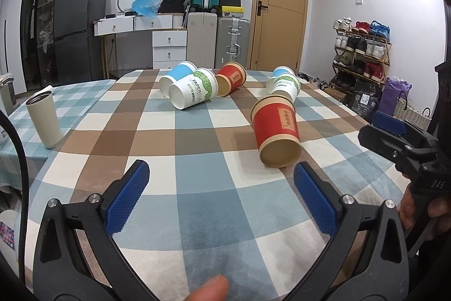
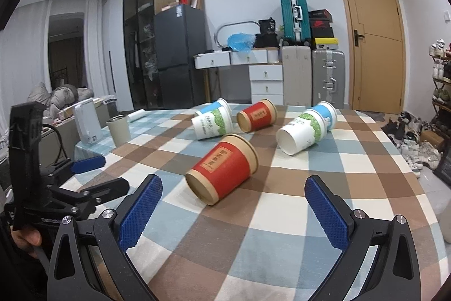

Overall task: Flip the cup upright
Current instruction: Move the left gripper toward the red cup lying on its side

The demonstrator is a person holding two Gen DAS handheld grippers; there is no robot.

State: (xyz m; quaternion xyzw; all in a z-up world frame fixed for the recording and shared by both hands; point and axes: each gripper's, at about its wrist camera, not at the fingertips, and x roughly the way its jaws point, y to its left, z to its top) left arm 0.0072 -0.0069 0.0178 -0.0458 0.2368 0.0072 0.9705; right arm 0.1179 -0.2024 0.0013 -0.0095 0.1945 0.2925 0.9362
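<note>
Several paper cups lie on their sides on the checked tablecloth (image 1: 197, 188). The nearest is a red cup (image 1: 274, 131), also in the right wrist view (image 2: 225, 167), its base end towards me. Behind it lie a white-green cup (image 1: 283, 88) (image 2: 301, 133) and a blue cup (image 1: 282, 72) (image 2: 327, 112). At the far left lie a blue cup (image 1: 176, 76), a white-green cup (image 1: 194, 92) (image 2: 211, 124) and a red cup (image 1: 231, 78) (image 2: 256, 116). My left gripper (image 1: 221, 175) is open and empty, short of the nearest red cup. My right gripper (image 2: 234, 192) is open and empty, just in front of that cup.
A beige tumbler (image 1: 43, 120) (image 2: 118, 130) stands upright at the table's left side. A white appliance (image 2: 87, 123) stands beyond it. Suitcases (image 1: 217, 41), a dresser, a fridge and a shoe rack (image 1: 360, 47) stand behind the table.
</note>
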